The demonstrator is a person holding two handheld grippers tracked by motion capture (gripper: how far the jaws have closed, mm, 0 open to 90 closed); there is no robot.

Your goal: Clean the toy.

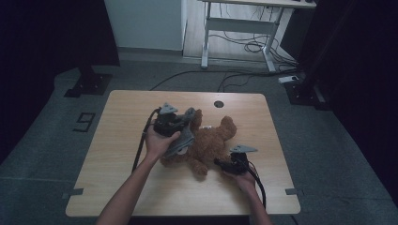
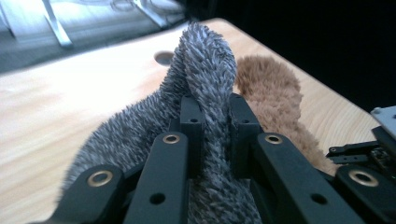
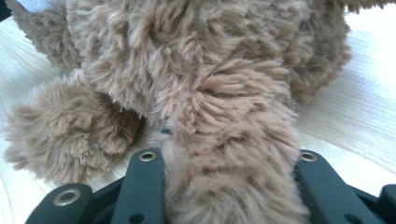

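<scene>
Dim room, grey floor, cables behind; wooden desk (image 1: 117, 154) in middle. Brown teddy bear (image 1: 209, 143) lies near desk centre, grey fuzzy cloth (image 1: 184, 136) draped over its left side. Left tongs (image 1: 184, 123) raised above bear, pinching fold of grey cloth (image 2: 205, 93) between jaws. Right tongs (image 1: 220, 162) low on desk at bear's near side, clamped around brown furry limb (image 3: 233, 177). Person's forearms enter from bottom edge

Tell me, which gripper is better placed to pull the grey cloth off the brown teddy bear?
Probably left: the left gripper pinches the grey cloth, while the right gripper clamps a limb of the teddy bear.
</scene>
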